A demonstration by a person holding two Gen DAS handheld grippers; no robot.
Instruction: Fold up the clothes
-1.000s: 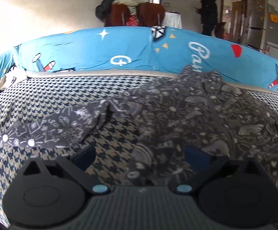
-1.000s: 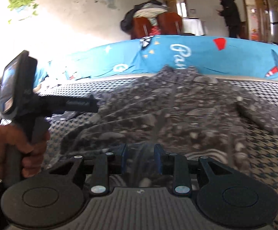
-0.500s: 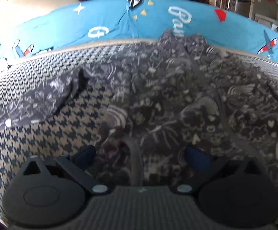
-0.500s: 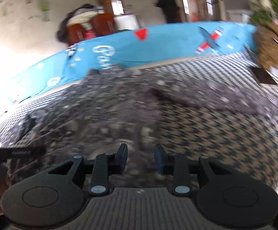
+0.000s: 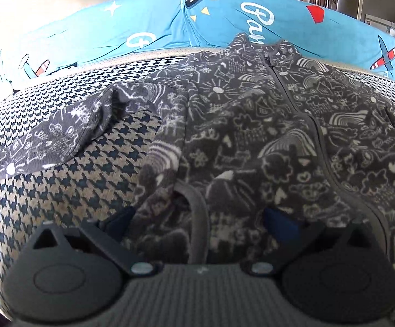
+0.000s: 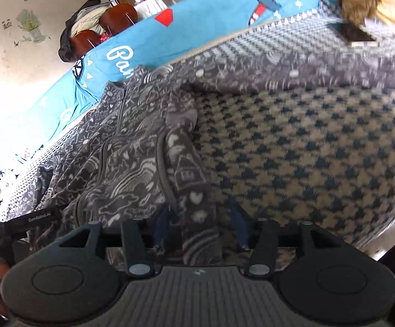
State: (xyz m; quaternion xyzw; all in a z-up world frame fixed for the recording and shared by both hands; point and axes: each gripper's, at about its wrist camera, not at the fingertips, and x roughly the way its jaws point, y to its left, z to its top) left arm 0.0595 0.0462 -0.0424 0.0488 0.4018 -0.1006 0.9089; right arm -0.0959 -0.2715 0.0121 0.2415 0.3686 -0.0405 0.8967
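Nearest the right wrist camera, the right gripper [image 6: 200,229] sits over the bottom corner of the grey patterned fleece jacket [image 6: 132,147], its jaws opening, with a strip of hem lying between the blue fingers [image 6: 161,227] but not pressed by them. Over on the other bottom corner, the left gripper [image 5: 197,220] has its fingers spread wide, the hem and its grey binding lying between them, unpinched.

To do this well, I judge each gripper should settle onto its own corner and bite through both layers at the binding before any lift, so the fold carries evenly.

Beyond them, the jacket lies flat, zip up, on the houndstooth cover [image 6: 320,150], one sleeve [image 5: 42,147] stretched out on the left and the other sleeve [image 6: 306,68] on the right, both needing tucking. Farthest, the collar touches the blue bedsheet [image 5: 156,24].
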